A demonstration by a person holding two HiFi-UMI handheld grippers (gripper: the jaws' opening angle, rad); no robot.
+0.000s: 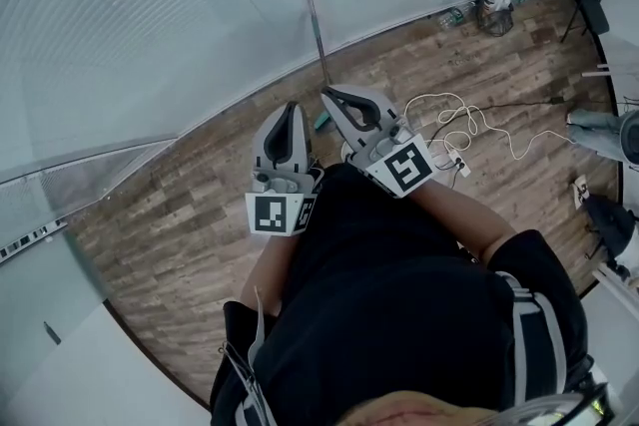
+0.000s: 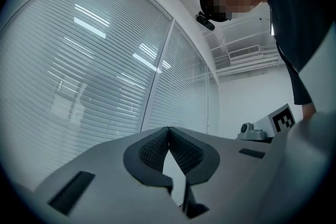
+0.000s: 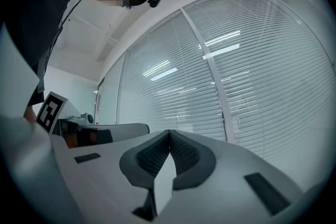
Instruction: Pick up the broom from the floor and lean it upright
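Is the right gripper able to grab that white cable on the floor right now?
Probably not yet. The right gripper is shut and points at the blinds, while the white cable lies on the floor off to its right. Nothing blocks the way, though.

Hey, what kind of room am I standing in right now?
Probably an office or meeting room: glass walls with blinds, a wood-look floor, and a chair in the far corner.

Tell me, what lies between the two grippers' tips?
A small teal thing on the floor, seen in the head view; I cannot tell what it is.
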